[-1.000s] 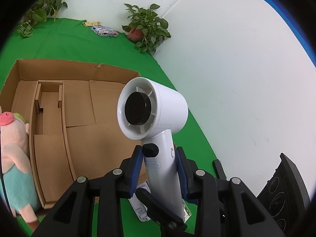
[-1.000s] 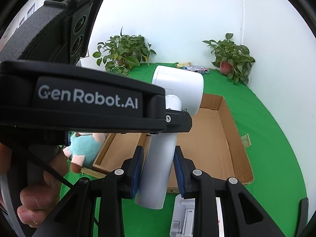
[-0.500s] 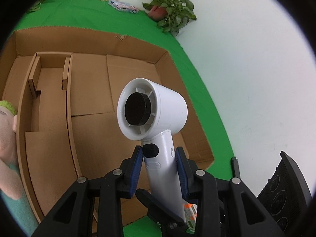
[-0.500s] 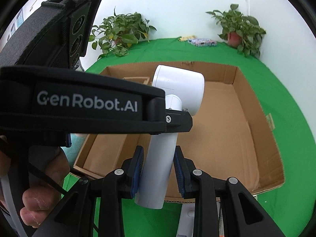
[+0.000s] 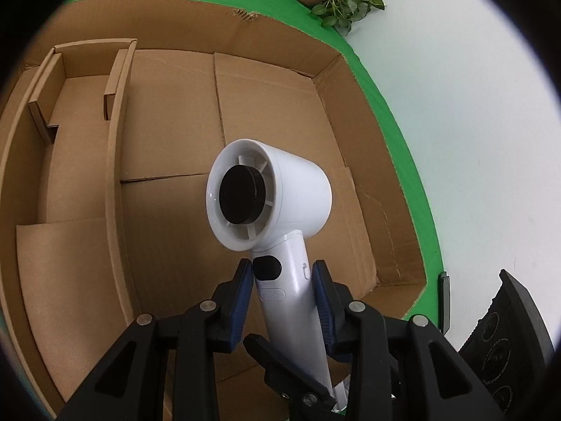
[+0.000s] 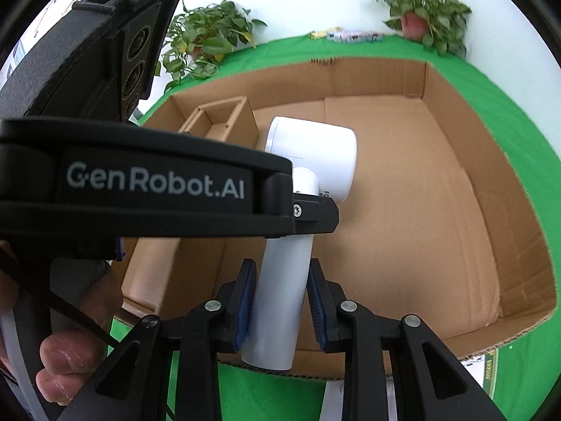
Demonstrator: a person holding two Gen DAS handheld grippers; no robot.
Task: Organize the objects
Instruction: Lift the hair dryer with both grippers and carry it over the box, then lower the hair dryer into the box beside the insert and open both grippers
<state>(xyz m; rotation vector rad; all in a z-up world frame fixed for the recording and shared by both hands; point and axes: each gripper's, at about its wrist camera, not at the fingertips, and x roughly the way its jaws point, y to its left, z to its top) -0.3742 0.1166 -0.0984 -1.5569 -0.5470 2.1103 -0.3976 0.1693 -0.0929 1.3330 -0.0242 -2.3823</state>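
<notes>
A broad corrugated cardboard box (image 5: 168, 112) with a small inner divider is seen on green felt. Above its floor, a smooth white hair dryer (image 5: 280, 210) is clenched at the handle by left tongs (image 5: 282, 301) and right tongs (image 6: 278, 301).

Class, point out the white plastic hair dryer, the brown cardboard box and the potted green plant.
White plastic hair dryer (image 5: 298, 189), left wrist view, barrel.
Brown cardboard box (image 5: 368, 161), left wrist view, right inner wall.
Potted green plant (image 6: 417, 24), right wrist view, pot.
</notes>
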